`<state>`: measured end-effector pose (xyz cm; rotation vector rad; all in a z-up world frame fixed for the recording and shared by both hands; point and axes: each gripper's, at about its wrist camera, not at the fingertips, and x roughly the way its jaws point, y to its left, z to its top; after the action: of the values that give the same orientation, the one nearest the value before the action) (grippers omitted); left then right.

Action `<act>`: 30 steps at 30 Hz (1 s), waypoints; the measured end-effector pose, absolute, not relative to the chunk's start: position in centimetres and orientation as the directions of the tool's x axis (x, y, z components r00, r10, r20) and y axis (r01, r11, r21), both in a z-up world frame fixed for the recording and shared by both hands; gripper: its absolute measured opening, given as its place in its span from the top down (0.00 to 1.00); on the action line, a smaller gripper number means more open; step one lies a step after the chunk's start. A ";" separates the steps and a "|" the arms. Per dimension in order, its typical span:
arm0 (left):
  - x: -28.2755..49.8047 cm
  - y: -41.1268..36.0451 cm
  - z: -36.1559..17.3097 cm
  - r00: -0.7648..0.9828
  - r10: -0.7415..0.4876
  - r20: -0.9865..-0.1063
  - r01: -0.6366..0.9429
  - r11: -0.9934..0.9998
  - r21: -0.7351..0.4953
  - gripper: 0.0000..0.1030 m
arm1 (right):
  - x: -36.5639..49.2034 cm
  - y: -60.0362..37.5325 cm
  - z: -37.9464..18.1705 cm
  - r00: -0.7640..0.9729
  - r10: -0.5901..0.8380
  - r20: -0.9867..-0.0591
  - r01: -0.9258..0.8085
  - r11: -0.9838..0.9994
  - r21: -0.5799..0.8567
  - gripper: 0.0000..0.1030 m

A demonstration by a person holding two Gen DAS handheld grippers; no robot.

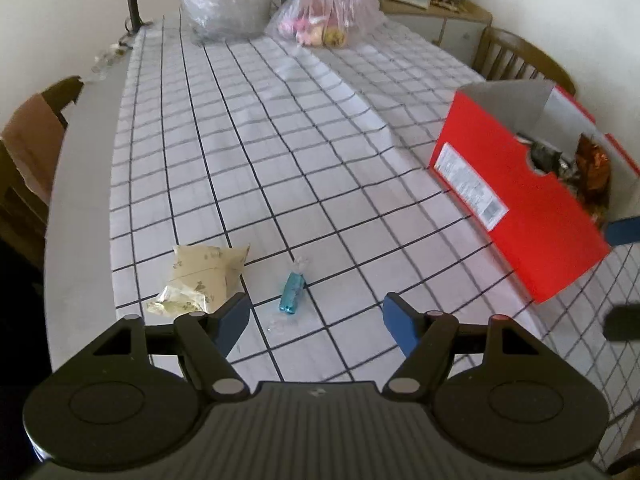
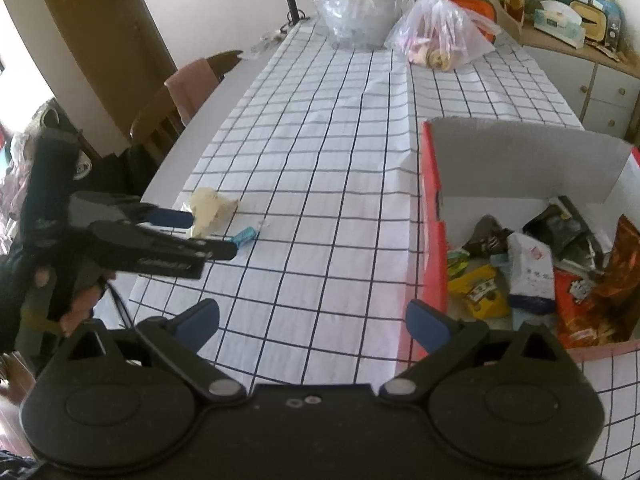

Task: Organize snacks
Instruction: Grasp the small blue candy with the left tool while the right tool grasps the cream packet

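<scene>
Just ahead of the left gripper (image 1: 314,314), slightly toward its left finger, a blue-wrapped candy (image 1: 292,293) lies on the checked tablecloth (image 1: 320,140), and just beyond that left fingertip sits a pale yellow snack packet (image 1: 202,280); those two look like all that is left loose on the table. The left jaws stand wide and empty, touching nothing that I can see. The right gripper (image 2: 312,320) is likewise spread wide and holds nothing, with bare cloth between its fingers and the red box (image 2: 434,216) just past its right fingertip. That box already holds a heap of packets (image 2: 532,276), so most of the sorting seems done. Far beyond both, two plastic bags (image 2: 440,36) rest at the table's far end.
</scene>
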<state>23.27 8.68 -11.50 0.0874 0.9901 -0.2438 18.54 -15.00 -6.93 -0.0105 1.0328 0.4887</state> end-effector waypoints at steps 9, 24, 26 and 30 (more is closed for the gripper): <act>26.0 8.5 -15.2 0.460 -0.158 -0.874 0.267 0.963 -0.034 0.62 | 19.7 -13.9 -8.3 0.385 0.355 -0.852 -0.377 0.903 0.207 0.08; 26.3 9.2 -16.7 0.498 -0.135 -0.857 0.207 0.978 -0.034 0.89 | 22.6 -11.1 -9.2 0.362 0.295 -0.884 -0.410 0.902 0.133 0.16; 25.9 9.6 -16.6 0.495 -0.142 -0.857 0.190 0.980 -0.053 0.89 | 23.5 -10.2 -9.3 0.365 0.286 -0.886 -0.419 0.900 0.118 0.16; 24.0 10.9 -15.9 0.499 -0.171 -0.849 0.156 0.982 -0.105 0.89 | 25.5 -7.3 -9.3 0.372 0.298 -0.879 -0.457 0.883 0.106 0.16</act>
<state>23.95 10.86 -15.92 -0.0153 1.0291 -0.1978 25.46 -7.31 -9.26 -0.1650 1.0870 0.4864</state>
